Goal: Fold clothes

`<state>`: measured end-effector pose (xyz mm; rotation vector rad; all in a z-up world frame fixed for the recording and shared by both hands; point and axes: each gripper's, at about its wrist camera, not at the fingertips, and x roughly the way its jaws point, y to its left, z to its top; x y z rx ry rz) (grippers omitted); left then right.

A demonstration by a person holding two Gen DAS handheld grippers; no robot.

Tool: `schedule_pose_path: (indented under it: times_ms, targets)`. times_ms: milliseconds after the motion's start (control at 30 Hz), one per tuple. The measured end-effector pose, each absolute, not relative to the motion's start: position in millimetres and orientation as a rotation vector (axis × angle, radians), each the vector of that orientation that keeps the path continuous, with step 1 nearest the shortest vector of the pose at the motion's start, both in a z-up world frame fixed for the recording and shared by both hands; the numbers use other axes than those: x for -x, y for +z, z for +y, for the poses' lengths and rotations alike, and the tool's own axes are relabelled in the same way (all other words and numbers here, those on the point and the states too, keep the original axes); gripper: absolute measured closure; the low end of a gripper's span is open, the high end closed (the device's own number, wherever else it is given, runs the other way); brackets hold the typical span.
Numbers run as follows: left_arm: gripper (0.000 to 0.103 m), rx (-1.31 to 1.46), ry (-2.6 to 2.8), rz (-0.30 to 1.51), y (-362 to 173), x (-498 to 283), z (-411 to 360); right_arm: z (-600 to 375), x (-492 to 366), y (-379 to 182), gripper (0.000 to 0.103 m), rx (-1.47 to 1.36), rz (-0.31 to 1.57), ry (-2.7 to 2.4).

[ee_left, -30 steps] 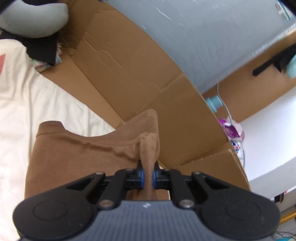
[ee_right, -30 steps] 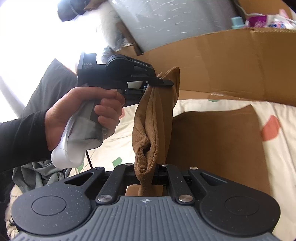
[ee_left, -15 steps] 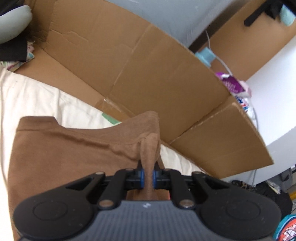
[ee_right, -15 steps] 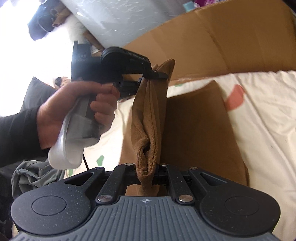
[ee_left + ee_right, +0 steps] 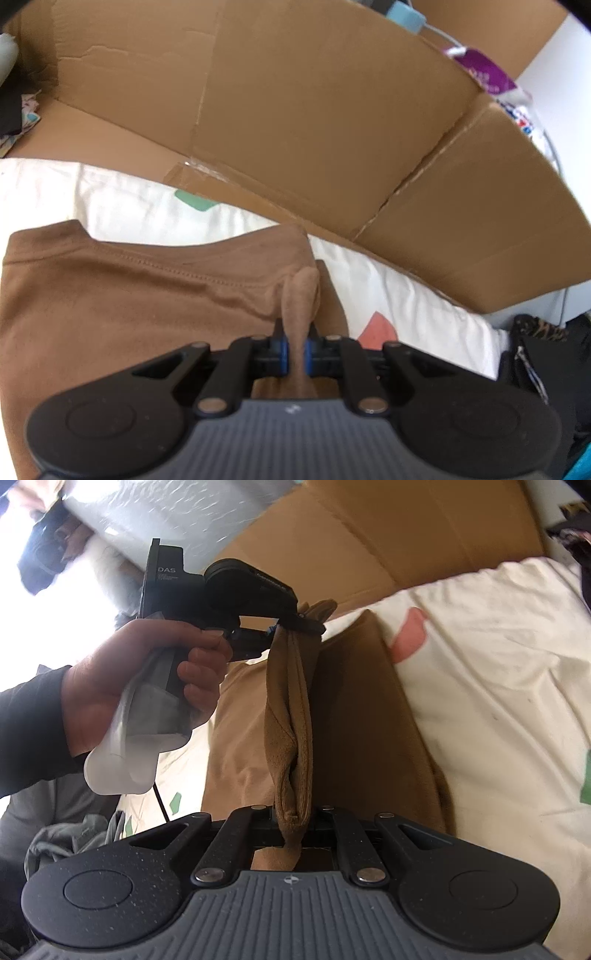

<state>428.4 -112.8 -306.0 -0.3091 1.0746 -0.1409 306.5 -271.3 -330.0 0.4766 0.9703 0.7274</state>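
Garment: the brown garment (image 5: 110, 314) lies partly on the cream bedsheet (image 5: 406, 302), its near edge lifted and stretched between your two grippers.
Left gripper (image 5: 294, 350): jaws pressed together, pinching one corner of the fabric.
Right gripper (image 5: 295, 827): jaws pressed together on the other bunched corner.
Change: over the last second both hands have swung across and lower; the cardboard wall (image 5: 314, 110) now fills the left view.
Meaning: you are likely carrying the fold over; lay the edge down evenly.

Home bedroom, cream patterned bedsheet (image 5: 498, 686) lower right, flattened cardboard box (image 5: 314, 110) across top, crumpled grey clothing (image 5: 70, 838) lower left.
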Motion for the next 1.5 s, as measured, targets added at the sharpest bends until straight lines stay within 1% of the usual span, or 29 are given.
schedule_pose_path:
  times_ms: [533,933,1200,1300,1333,1367,1433,1500]
  targets:
    - [0.094,0.247,-0.127,1.108,-317.6,-430.4,-136.5,-289.2,-310.7,-349.1,0.102,-0.527,1.032,0.655]
    - [0.094,0.217,-0.141,1.073,-317.4,-427.5,-150.0,-300.1,-307.2,-356.5,0.102,-0.570,1.064,0.624]
    - [0.094,0.181,-0.131,1.091,-338.3,-436.5,-158.0,-303.3,-312.7,-376.0,0.102,-0.611,1.116,0.594]
    - [0.090,0.163,-0.141,1.097,-341.3,-439.5,-160.9,-302.0,-313.1,-376.9,0.102,-0.601,1.124,0.595]
    - [0.084,0.161,-0.148,1.101,-339.9,-440.8,-161.6,-301.7,-313.1,-376.8,0.102,-0.598,1.126,0.596]
    - [0.075,0.176,-0.165,1.103,-337.2,-442.3,-160.6,-302.5,-313.0,-376.4,0.101,-0.601,1.133,0.596]
    - [0.067,0.210,-0.205,1.100,-329.4,-444.8,-156.8,-304.9,-311.7,-374.6,0.101,-0.603,1.140,0.599]
    - [0.065,0.227,-0.235,1.087,-318.8,-445.7,-151.6,-307.8,-309.1,-370.8,0.099,-0.598,1.144,0.602]
